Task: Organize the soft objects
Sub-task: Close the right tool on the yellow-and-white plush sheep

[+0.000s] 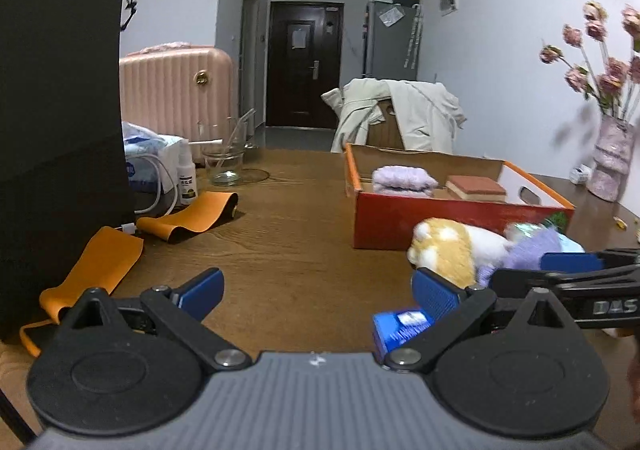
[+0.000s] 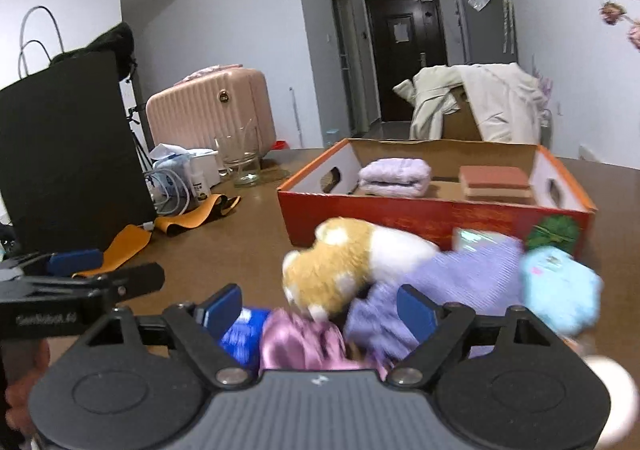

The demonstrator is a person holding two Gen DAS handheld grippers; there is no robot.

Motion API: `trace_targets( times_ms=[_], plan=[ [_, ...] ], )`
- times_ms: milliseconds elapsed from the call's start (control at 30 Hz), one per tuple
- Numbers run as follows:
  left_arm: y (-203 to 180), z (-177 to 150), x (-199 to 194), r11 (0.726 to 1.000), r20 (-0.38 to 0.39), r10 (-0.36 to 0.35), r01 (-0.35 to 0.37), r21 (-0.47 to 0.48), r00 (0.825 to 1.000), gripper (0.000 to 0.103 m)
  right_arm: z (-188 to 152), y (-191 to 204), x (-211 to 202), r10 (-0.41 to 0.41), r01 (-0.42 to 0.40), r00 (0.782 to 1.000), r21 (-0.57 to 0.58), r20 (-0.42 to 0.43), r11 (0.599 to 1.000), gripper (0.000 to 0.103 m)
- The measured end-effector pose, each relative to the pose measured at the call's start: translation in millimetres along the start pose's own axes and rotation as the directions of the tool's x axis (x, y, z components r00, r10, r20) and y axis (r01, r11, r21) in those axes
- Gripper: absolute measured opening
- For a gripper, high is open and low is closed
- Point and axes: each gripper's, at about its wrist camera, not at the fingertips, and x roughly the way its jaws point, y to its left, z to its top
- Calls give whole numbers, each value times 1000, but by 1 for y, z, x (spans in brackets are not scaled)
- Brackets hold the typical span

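A red cardboard box (image 2: 432, 217) (image 1: 400, 217) on the brown table holds a folded lilac towel (image 2: 394, 177) (image 1: 404, 179) and a red-brown sponge (image 2: 496, 181) (image 1: 476, 187). In front of it lies a pile: an orange-and-white plush (image 2: 344, 262) (image 1: 448, 246), a lilac cloth (image 2: 460, 270) (image 1: 528, 250), a light-blue fluffy item (image 2: 560, 290), a pink satin cloth (image 2: 300, 342) and a blue packet (image 2: 244, 334) (image 1: 400, 326). My right gripper (image 2: 320, 310) is open with the pile between its fingers. My left gripper (image 1: 316, 290) is open and empty over bare table, left of the pile.
A black paper bag (image 1: 60, 129) stands at the left, with orange straps (image 1: 192, 215), a glass jar (image 1: 224, 161), a spray bottle (image 1: 187, 177) and cables beside it. A vase of pink flowers (image 1: 612, 161) stands far right. A pink suitcase (image 2: 208, 109) sits behind the table.
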Motion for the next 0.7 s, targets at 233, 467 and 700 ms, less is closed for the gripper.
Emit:
trace_targets(
  times_ms=[233, 467, 700],
  plan=[
    [11, 5, 23, 1000, -14, 15, -15, -9, 1000, 102, 14, 3, 64, -28, 31, 996, 41, -79, 999, 67],
    [19, 3, 22, 999, -29, 15, -16, -28, 999, 102, 9, 5, 72, -1, 5, 998, 59, -62, 998, 44],
    [14, 7, -14, 999, 30, -14, 15, -36, 999, 102, 19, 25, 21, 41, -40, 999, -27, 33, 999, 35]
  ],
)
